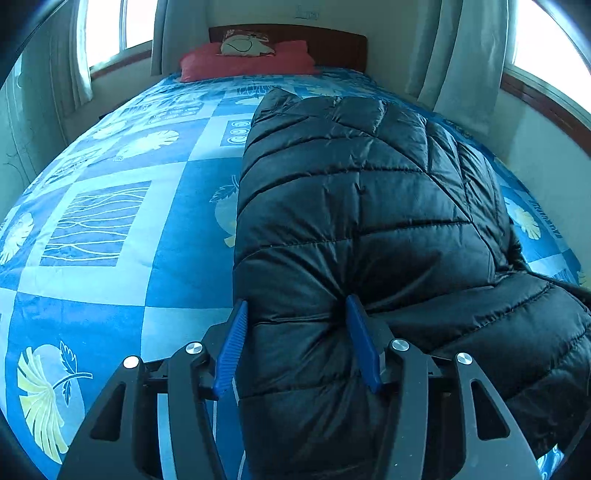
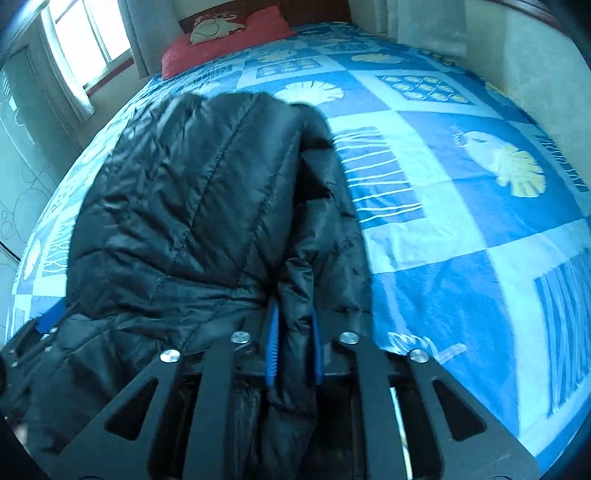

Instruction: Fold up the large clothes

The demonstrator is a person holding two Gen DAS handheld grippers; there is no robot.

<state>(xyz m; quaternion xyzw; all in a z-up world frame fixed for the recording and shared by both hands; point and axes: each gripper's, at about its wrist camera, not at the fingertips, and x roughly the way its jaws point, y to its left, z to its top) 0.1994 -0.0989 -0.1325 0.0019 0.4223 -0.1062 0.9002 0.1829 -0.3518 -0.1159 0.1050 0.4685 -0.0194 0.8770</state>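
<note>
A black quilted puffer jacket [image 1: 369,184] lies lengthwise on the bed, folded into a long thick bundle. My left gripper [image 1: 295,302] is at its near end, blue pads pressed into a thick fold, and the fabric puckers around the right pad. In the right wrist view the same jacket [image 2: 184,184] fills the left half. My right gripper [image 2: 293,314] is shut on a narrow ridge of fabric along the jacket's right edge. Part of the left gripper [image 2: 40,332] shows at the lower left, against the jacket.
The bed cover [image 1: 110,221] is blue with pale squares and leaf prints. A red pillow [image 1: 243,61] with a small cushion on it lies against the dark headboard [image 1: 332,44]. Curtained windows [image 1: 107,29] flank the bed. Open bedspread [image 2: 461,221] lies to the jacket's right.
</note>
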